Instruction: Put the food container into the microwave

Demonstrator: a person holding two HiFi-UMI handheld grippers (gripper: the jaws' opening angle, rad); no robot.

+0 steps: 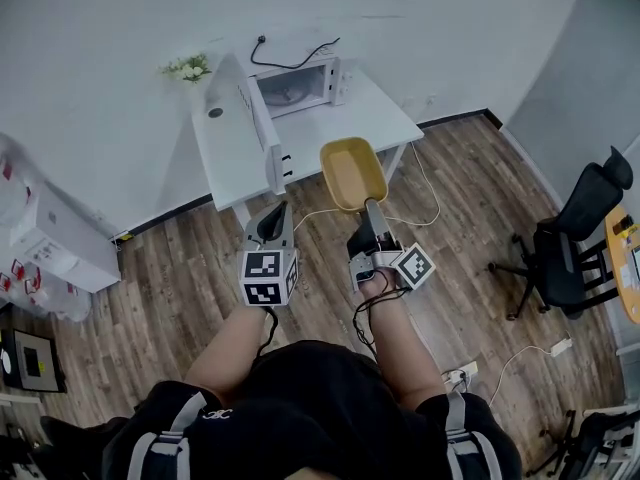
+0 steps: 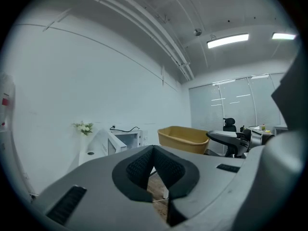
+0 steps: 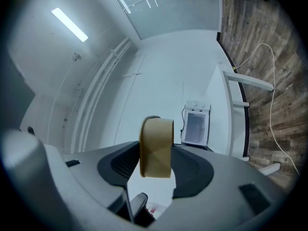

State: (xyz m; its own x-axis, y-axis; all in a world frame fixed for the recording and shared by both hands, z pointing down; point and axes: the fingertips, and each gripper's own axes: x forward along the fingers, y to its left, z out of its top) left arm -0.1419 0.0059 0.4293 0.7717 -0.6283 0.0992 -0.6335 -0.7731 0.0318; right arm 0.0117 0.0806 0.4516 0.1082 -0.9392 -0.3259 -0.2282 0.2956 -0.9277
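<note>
The yellow food container hangs in the air in front of the white table, with my right gripper shut on its near rim. In the right gripper view the container sits edge-on between the jaws of the right gripper. The white microwave stands on the table with its door swung open to the left, and it also shows far off as the microwave. My left gripper hovers left of the container, shut and empty. The left gripper has its pads touching.
A small flower pot sits at the table's back left corner. A black office chair stands at the right. White cables and a power strip lie on the wood floor. White boxes are stacked at the left wall.
</note>
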